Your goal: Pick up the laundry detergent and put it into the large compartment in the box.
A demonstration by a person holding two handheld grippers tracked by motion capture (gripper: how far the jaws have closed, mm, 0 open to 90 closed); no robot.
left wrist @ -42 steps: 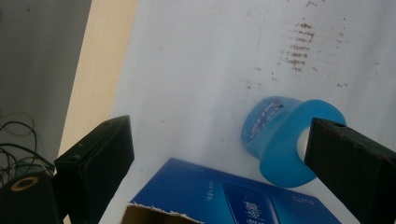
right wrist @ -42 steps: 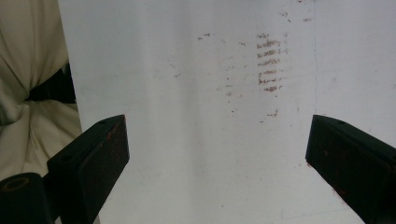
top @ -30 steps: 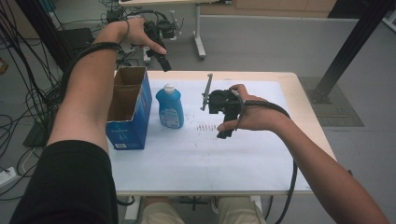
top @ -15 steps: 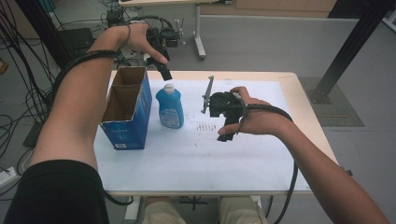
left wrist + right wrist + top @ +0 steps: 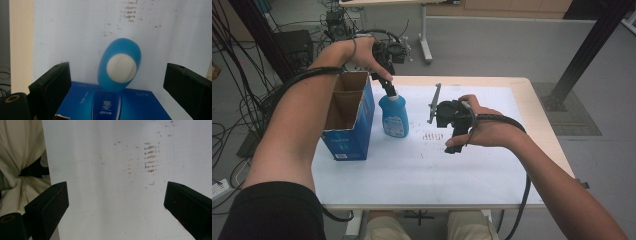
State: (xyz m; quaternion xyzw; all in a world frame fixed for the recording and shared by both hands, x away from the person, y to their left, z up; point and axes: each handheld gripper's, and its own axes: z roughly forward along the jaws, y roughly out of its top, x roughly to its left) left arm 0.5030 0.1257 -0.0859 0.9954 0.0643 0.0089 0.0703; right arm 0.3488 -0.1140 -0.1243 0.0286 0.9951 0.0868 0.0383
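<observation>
A blue plastic bottle (image 5: 394, 117) with a white cap (image 5: 121, 68) stands upright on the white table (image 5: 472, 175), just right of an open blue cardboard box (image 5: 349, 117). My left gripper (image 5: 388, 82) hangs right above the bottle's cap, pointing down. In the left gripper view my left gripper (image 5: 117, 72) is open, one jaw on each side of the cap and well clear of it. My right gripper (image 5: 451, 140) hovers over the table's middle to the right of the bottle. Seen in its own view, my right gripper (image 5: 116, 192) is open over bare table.
Brown scuff marks (image 5: 150, 157) dot the table top near the right gripper. The box (image 5: 107, 105) is open at the top and looks empty. Cables and a black stand (image 5: 287, 45) sit on the floor beyond the table's far left corner.
My left gripper has moved right and down, from above the box's far end to just over the bottle's cap. The right gripper has barely shifted.
</observation>
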